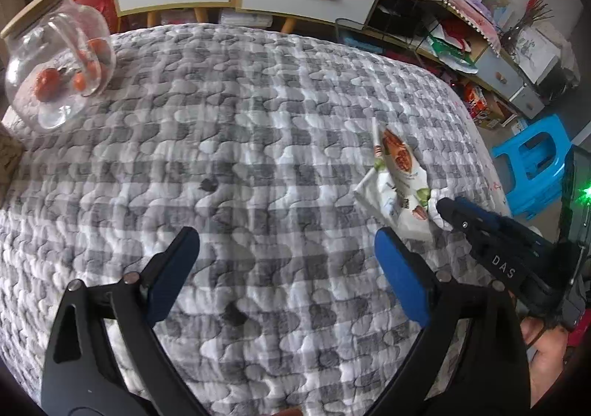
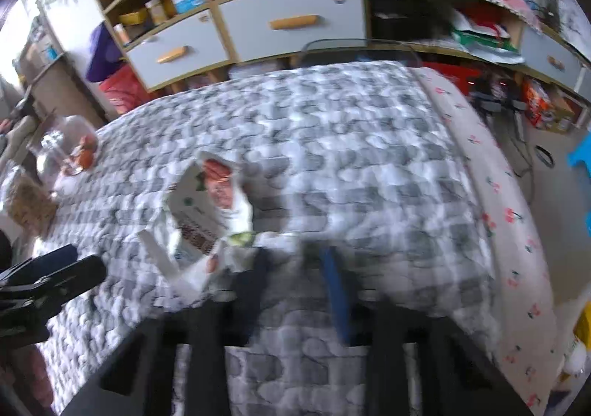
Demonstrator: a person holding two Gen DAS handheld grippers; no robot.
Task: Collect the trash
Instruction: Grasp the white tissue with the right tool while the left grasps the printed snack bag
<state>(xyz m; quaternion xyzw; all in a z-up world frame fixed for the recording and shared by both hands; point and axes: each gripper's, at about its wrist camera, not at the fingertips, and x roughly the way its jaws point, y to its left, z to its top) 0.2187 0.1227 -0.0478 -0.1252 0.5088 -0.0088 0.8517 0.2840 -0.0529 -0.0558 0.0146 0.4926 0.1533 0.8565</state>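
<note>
left claw (image 1: pixel 284 268) — black frame, blue pads, silver screws | right claw (image 1: pixel 441 207) — black, white "DAS" lettering

"DAS" in white letters on right claw (image 1: pixel 448 209), wrapper (image 1: pixel 400 179) print seemingly unreadable

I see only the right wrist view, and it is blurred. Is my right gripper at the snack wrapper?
Observer: Yes. In the left wrist view, the tip of the right gripper touches the near end of the snack wrapper.
Operator: And the left gripper?
Observer: The left gripper is wide open, with nothing between its fingers, over the quilt.
Operator: Is the glass jar closed?
Observer: Yes, a wooden lid sits on the glass jar, which stands well apart from the wrapper.
</note>
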